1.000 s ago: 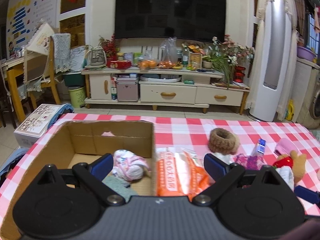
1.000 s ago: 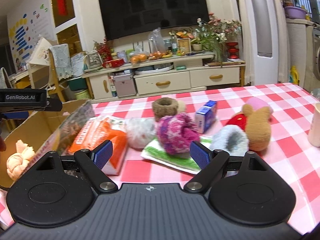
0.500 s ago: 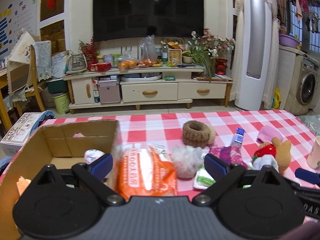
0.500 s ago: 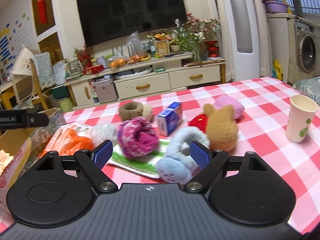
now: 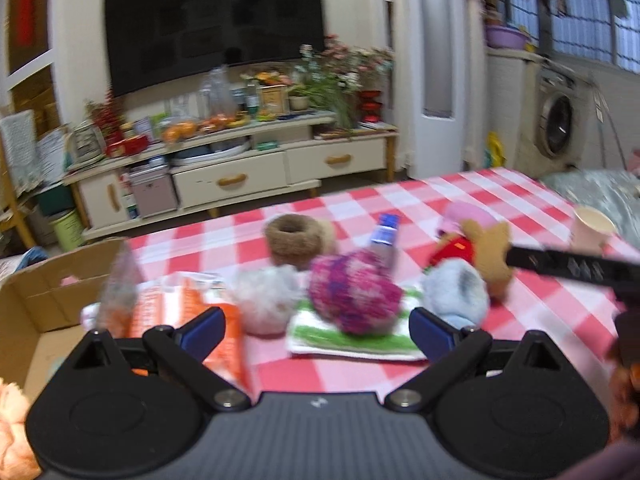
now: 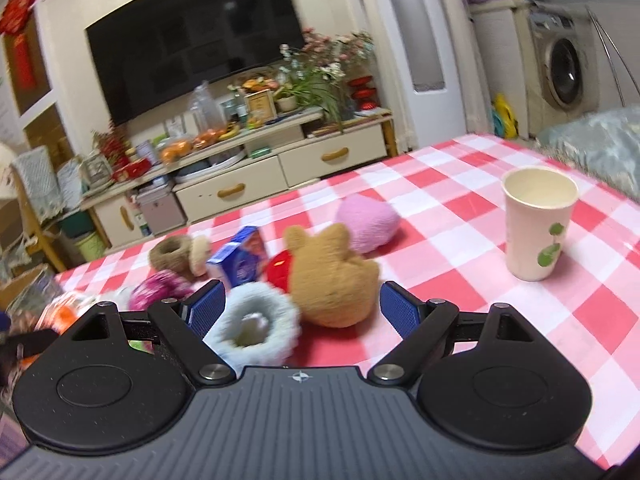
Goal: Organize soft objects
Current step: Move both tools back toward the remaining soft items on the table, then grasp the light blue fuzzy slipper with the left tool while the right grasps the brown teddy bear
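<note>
Soft things lie on the red checked table. My left gripper is open and empty, just in front of a magenta knit ball on a green and white cloth, beside a white fluffy ball. My right gripper is open and empty, with a light blue fluffy ring and a brown plush bear between its fingers. A pink plush and a brown knit ring lie farther back. The cardboard box stands at the left.
An orange packet lies beside the box. A small blue carton stands among the soft things. A paper cup stands at the right. A TV cabinet is beyond the table's far edge.
Both grippers have swung to the right. The left one left the box and now faces the magenta ball. The right one now faces the blue ring and bear, with the cup in view.
</note>
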A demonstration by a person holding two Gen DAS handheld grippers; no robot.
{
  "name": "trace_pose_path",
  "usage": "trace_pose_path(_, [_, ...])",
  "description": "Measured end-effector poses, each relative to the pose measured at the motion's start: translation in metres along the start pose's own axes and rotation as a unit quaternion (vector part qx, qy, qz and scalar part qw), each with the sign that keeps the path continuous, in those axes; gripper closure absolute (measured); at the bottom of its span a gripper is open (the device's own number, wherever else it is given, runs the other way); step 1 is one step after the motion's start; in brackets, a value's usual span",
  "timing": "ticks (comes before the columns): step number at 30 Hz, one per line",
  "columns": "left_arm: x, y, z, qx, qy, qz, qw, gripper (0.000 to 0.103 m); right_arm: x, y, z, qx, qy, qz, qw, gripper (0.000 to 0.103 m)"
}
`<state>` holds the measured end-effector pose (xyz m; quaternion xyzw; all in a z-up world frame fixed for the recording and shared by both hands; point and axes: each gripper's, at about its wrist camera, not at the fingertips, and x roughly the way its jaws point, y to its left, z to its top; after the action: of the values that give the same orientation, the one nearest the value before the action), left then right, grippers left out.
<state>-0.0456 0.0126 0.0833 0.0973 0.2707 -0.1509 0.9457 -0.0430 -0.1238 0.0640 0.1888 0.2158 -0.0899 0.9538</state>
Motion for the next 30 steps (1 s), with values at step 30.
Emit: trace_pose_path(30, [0.067, -0.11, -0.004, 0.122, 0.004, -0.031, 0.9921, 0.006, 0.063, -0.021, 0.015, 0.045, 0.11, 0.075, 0.99, 0.0])
